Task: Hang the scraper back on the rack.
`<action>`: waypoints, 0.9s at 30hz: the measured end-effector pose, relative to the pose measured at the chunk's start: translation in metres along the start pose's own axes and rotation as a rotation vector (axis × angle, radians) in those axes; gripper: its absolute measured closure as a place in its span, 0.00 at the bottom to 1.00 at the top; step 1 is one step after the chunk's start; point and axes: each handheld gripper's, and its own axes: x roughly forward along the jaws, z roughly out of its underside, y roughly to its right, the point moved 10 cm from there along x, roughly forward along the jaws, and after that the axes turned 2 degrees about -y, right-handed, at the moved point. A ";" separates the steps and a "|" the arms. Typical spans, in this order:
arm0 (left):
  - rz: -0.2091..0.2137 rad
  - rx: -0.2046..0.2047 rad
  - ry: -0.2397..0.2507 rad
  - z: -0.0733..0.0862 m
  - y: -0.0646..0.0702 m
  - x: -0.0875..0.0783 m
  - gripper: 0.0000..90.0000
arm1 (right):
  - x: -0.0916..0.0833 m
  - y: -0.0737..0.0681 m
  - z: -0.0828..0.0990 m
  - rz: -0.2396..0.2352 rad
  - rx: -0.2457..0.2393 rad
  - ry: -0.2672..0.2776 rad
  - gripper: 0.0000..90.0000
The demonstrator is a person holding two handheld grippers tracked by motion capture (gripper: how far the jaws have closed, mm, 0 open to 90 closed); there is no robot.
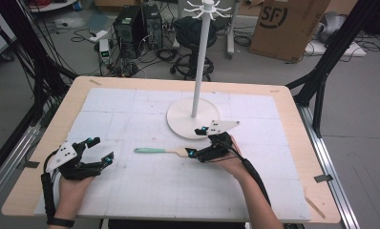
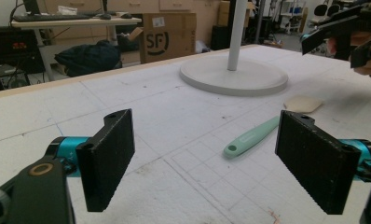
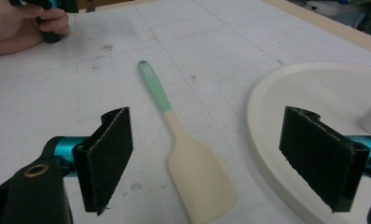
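The right tongs are held with the jaws spread wide, nothing between the pads, as is seen in the right gripper view, where the two black pads stand far apart at the bottom corners. In that view the lower tip of the spatula's cream blade is cut off by the bottom edge, and the white stand base is cropped at the right, its pole reduced to a sliver. In the high view the blade end of the spatula is partly covered by the right tongs, so contact there cannot be judged; in the right gripper view the blade is seen lying flat on the desk between and ahead of the open pads, apart from both.

The left tongs are likewise held open and empty at the near left of the desk, well apart from the spatula. In the left gripper view the green handle is seen ahead and to the right, pointing toward the tongs, with the cream blade farther off, near the stand base. The right tongs are cut off at that view's upper right corner.

The stand's pole rises from its round base just beyond the right hand; its hooked top is clipped by the upper edge of the high view.
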 end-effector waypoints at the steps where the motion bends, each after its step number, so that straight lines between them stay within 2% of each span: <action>1: 0.000 -0.001 0.001 0.000 0.000 0.000 0.22 | 0.006 -0.002 0.000 -0.009 -0.008 -0.008 0.19; 3: 0.000 -0.001 0.000 0.000 0.000 0.000 0.22 | 0.018 -0.004 0.002 -0.025 -0.006 -0.040 0.19; 7: 0.000 -0.002 0.001 0.000 0.000 0.000 0.23 | 0.040 -0.012 0.001 -0.051 -0.034 -0.092 0.21; 8: 0.000 -0.001 0.000 0.000 0.000 0.000 0.22 | 0.045 -0.014 0.001 -0.059 -0.039 -0.097 0.23; 9: 0.000 0.000 -0.001 0.000 0.000 0.000 0.22 | 0.054 -0.016 0.001 -0.064 -0.068 -0.113 0.30; 10: 0.000 -0.002 0.000 0.000 0.000 0.000 0.22 | 0.054 -0.016 0.001 -0.064 -0.068 -0.113 0.30; 12: 0.000 -0.001 0.000 0.000 0.000 0.000 0.23 | 0.064 -0.018 0.004 -0.076 -0.076 -0.153 0.36; 13: 0.000 0.000 -0.001 0.000 0.000 0.000 0.23 | 0.064 -0.018 0.004 -0.076 -0.076 -0.153 0.36; 17: -0.001 0.001 0.000 0.000 0.000 0.000 0.22 | 0.076 -0.021 0.003 -0.085 -0.111 -0.204 0.46; 18: -0.001 0.002 -0.001 0.000 0.000 0.000 0.22 | 0.078 -0.021 0.004 -0.083 -0.131 -0.220 0.50; 19: 0.000 0.003 -0.001 0.000 0.000 0.000 0.22 | 0.082 -0.021 0.005 -0.077 -0.150 -0.246 0.58; 23: 0.002 0.006 -0.002 0.000 0.000 0.000 0.22 | 0.084 -0.020 0.009 -0.083 -0.155 -0.271 0.65; 27: 0.002 0.007 -0.002 0.000 0.000 0.000 0.22 | 0.080 -0.013 0.011 -0.077 -0.121 -0.274 0.70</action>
